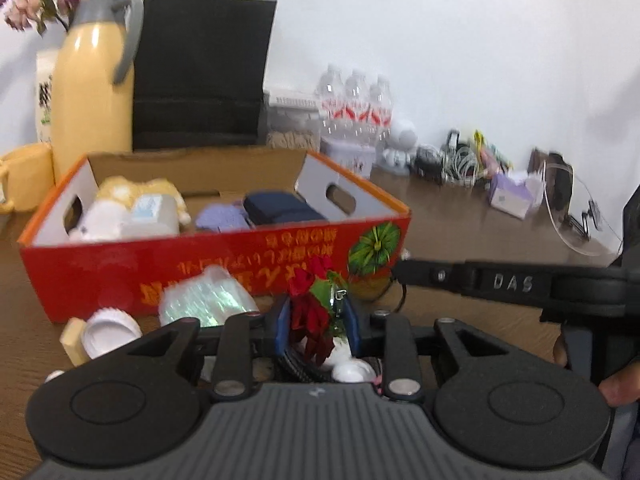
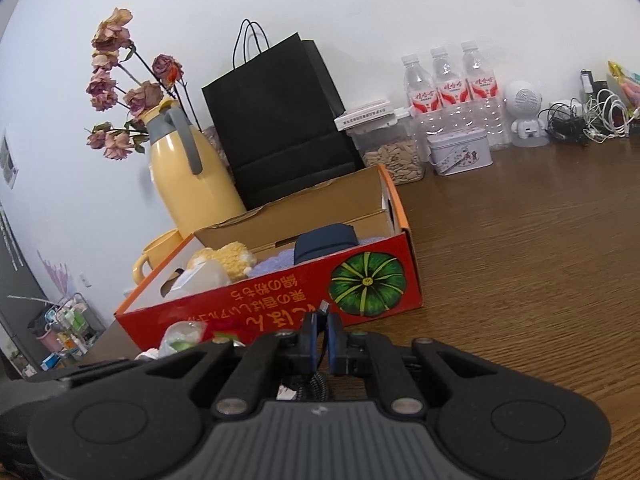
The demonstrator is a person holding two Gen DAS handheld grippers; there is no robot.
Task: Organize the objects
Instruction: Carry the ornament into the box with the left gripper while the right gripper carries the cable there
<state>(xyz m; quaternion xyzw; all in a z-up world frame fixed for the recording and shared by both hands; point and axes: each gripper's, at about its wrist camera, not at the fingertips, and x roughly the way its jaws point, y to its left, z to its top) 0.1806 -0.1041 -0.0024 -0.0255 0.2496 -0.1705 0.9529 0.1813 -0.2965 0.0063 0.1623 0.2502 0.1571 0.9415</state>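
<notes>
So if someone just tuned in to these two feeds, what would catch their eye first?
Probably the red cardboard box with the green pumpkin print, open on the wooden table and already holding a plush toy and a dark blue case. Right in front of it, the left gripper is clamped on a red artificial flower, and the right gripper is shut on a dark braided cable. Behind the box stand a yellow thermos jug and a black paper bag.

Even, bright daylight is seen; the left view is motion-blurred, the right sharper, with edges bent by fisheye distortion
</notes>
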